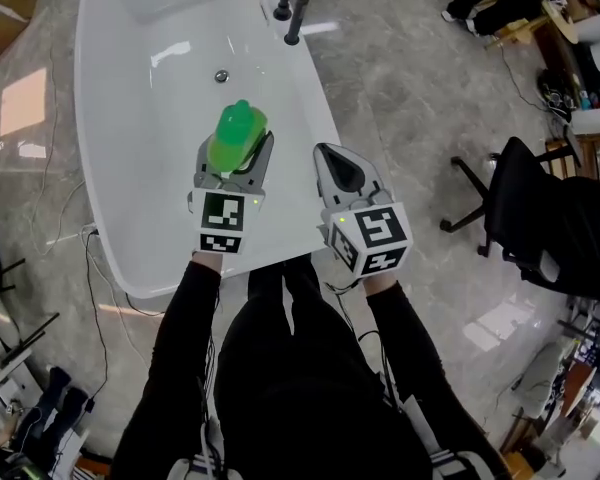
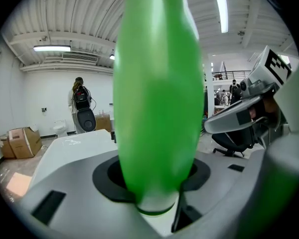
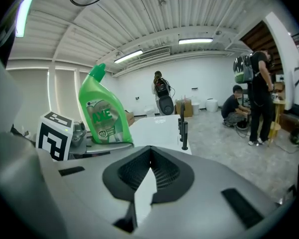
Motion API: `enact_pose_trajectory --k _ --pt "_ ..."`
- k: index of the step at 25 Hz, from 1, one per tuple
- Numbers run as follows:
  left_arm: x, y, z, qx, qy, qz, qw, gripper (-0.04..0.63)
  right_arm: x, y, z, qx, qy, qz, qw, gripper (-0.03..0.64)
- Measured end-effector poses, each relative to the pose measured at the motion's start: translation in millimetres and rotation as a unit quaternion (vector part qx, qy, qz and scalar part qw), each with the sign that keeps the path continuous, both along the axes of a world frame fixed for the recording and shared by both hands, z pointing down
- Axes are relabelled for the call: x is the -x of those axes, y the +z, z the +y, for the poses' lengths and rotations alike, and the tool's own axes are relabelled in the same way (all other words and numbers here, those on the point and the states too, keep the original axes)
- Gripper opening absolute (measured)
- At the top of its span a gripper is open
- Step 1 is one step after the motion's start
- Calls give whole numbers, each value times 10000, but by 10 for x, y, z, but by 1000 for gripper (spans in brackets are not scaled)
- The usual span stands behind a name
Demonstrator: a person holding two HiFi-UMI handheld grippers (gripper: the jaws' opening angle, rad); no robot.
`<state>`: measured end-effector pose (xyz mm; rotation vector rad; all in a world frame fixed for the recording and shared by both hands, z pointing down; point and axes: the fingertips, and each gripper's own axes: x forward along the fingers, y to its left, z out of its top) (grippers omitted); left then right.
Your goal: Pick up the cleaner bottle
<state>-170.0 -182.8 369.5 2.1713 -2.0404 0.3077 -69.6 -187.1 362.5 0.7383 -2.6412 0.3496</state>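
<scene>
Left tool | clamped on cleaner bottle | bottle between jaws, over white tub

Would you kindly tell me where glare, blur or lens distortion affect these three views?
Head view: window glare on the polished floor, bright streaks on the white bathtub. Left gripper view: the cleaner bottle is so close it is a soft green blur. Right gripper view: bottle sharp, fisheye curving the ceiling lights.
</scene>
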Motion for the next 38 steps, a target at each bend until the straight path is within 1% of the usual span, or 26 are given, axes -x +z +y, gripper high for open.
enact_pose_trajectory --k 8,14,20,30,38 --pt "7 -116 497 26 -455 45 9990 204 63 -79 299 -50 -469 -75 9989 2" --pt "75 -222 842 40 -877 67 9961 204 164 -139 527 -35 -909 -151 9957 2" --pt "121 -288 1154 14 -1165 53 9932 204 279 -186 768 -72 -1272 -286 9914 2" --pt "91 -349 1541 -14 -1401 95 9901 204 339 -265 1073 -234 -1689 -241 9851 2" --pt "135 -395 1680 -10 -1427 21 9898 204 371 -244 1193 -263 -1768 -223 9836 2"
